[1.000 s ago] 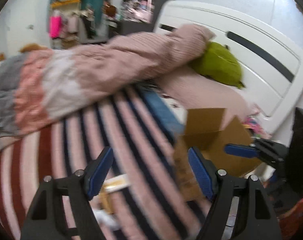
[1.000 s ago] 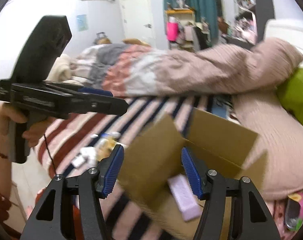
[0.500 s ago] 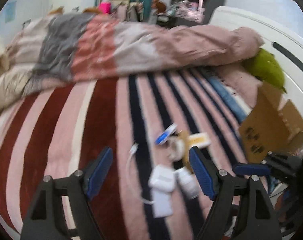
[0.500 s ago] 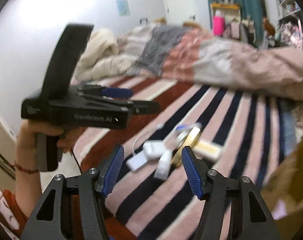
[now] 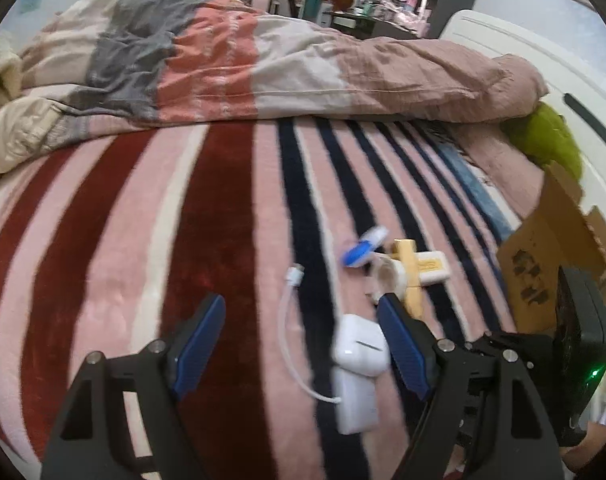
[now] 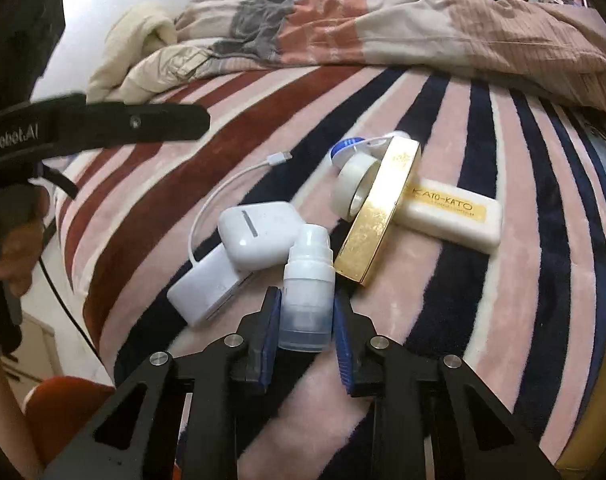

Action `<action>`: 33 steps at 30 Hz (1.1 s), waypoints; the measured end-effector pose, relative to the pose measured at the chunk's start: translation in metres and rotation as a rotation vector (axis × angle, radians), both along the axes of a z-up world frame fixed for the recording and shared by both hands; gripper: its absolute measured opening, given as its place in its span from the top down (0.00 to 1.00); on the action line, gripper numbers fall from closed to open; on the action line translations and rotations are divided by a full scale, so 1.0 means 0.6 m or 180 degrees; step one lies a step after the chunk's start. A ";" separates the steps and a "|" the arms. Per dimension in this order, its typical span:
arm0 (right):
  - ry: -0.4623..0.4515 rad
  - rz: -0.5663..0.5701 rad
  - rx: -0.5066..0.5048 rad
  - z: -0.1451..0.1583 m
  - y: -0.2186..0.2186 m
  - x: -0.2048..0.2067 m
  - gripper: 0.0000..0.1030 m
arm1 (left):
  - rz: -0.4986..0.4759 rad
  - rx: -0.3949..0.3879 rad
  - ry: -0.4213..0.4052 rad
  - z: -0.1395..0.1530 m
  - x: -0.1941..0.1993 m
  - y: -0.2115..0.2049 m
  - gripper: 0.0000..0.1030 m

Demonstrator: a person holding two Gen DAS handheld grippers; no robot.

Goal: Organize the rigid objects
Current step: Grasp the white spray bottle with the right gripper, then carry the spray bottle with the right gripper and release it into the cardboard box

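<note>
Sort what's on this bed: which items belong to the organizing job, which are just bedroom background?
Job items: small white bottle between the right gripper pads, white earbud case, white adapter with cable, gold box, cream bar, tape roll, cardboard box.

Background: striped blanket, rumpled duvet, green cushion.

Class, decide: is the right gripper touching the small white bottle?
Touching. The right wrist view shows the right gripper with both blue pads pressed against the small white bottle.
</note>
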State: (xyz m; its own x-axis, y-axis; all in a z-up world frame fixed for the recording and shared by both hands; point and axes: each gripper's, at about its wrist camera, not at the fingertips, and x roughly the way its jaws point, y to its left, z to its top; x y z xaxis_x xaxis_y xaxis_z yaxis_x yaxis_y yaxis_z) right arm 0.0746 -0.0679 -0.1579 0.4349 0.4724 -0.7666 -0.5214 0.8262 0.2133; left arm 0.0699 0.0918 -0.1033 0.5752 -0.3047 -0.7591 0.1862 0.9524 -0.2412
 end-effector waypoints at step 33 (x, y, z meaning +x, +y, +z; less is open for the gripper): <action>-0.1192 -0.0625 0.0289 0.287 -0.269 -0.077 0.81 | -0.1759 -0.0538 -0.0560 0.254 0.007 -0.376 0.67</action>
State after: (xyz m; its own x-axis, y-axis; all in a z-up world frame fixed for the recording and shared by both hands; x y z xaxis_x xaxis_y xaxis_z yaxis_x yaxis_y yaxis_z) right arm 0.0283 -0.2294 0.0144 0.7635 0.4111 -0.4980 -0.4113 0.9041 0.1158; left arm 0.0743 -0.1337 0.0491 0.4098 -0.7024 -0.5819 0.6936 0.6543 -0.3014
